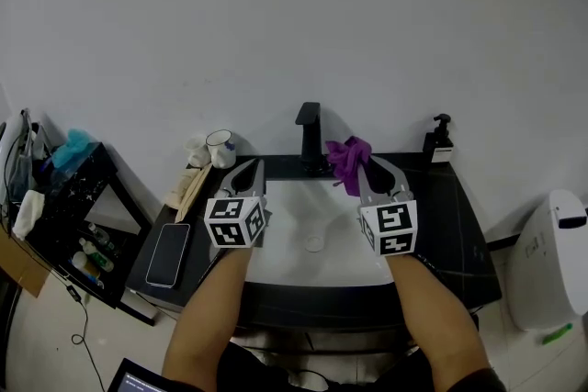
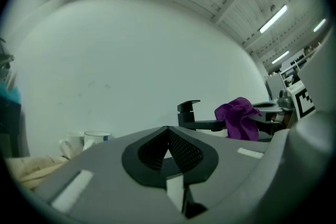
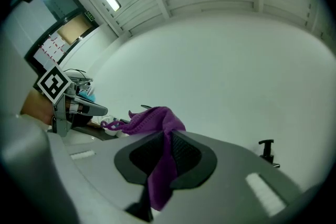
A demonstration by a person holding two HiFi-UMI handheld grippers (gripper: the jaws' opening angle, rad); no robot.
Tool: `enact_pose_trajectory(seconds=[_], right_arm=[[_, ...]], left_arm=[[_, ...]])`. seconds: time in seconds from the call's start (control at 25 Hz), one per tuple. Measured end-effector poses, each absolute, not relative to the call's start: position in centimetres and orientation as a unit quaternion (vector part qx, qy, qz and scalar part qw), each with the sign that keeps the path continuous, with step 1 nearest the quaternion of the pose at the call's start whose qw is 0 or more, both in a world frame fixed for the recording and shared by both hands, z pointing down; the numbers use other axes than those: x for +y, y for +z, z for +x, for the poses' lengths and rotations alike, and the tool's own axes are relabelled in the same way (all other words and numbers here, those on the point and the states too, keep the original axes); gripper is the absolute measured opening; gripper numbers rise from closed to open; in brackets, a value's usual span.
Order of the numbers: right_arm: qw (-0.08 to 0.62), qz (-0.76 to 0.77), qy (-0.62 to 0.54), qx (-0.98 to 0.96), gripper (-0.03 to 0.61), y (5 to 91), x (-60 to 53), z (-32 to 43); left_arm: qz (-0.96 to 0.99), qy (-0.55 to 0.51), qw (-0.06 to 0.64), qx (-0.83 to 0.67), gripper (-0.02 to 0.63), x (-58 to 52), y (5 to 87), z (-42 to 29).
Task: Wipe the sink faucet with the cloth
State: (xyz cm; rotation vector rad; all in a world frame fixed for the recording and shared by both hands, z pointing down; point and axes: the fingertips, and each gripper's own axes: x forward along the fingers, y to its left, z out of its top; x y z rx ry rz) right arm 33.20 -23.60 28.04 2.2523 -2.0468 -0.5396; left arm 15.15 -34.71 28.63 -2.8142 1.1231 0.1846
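A black faucet (image 1: 310,138) stands at the back of the white sink (image 1: 289,239); it also shows in the left gripper view as a dark spout (image 2: 197,119). My right gripper (image 1: 366,164) is shut on a purple cloth (image 1: 348,159), which bunches up just right of the faucet and hangs between the jaws (image 3: 160,160). The cloth (image 2: 239,119) lies beside the spout's end; whether it touches the spout I cannot tell. My left gripper (image 1: 252,168) is shut with nothing in it, held over the sink's left side, left of the faucet.
A black counter (image 1: 450,225) surrounds the sink. A soap dispenser (image 1: 439,140) stands at back right. White mugs (image 1: 214,149) and a phone (image 1: 169,253) sit on the left. A dark shelf unit (image 1: 69,216) with bottles is far left, a white bin (image 1: 551,257) far right.
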Motion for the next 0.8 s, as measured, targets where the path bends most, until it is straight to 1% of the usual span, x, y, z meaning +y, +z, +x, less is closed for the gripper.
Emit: enact_pose_trajectory(seconds=[0.08, 0.16, 0.8], right_arm=[[0.024, 0.726, -0.169, -0.666, 0.044, 28.24, -23.51, 33.2], [0.021, 0.726, -0.164, -0.667, 0.044, 28.38, -23.44, 33.31], [0.032, 0.731, -0.165, -0.662, 0.043, 28.85, -23.59, 33.85]], left_arm=[[-0.925, 0.045, 0.085, 0.367, 0.018, -34.03, 28.66, 15.8], [-0.925, 0.037, 0.101, 0.363, 0.018, -33.58, 28.73, 16.16], [-0.924, 0.03, 0.103, 0.367, 0.018, -33.61, 29.12, 16.12]])
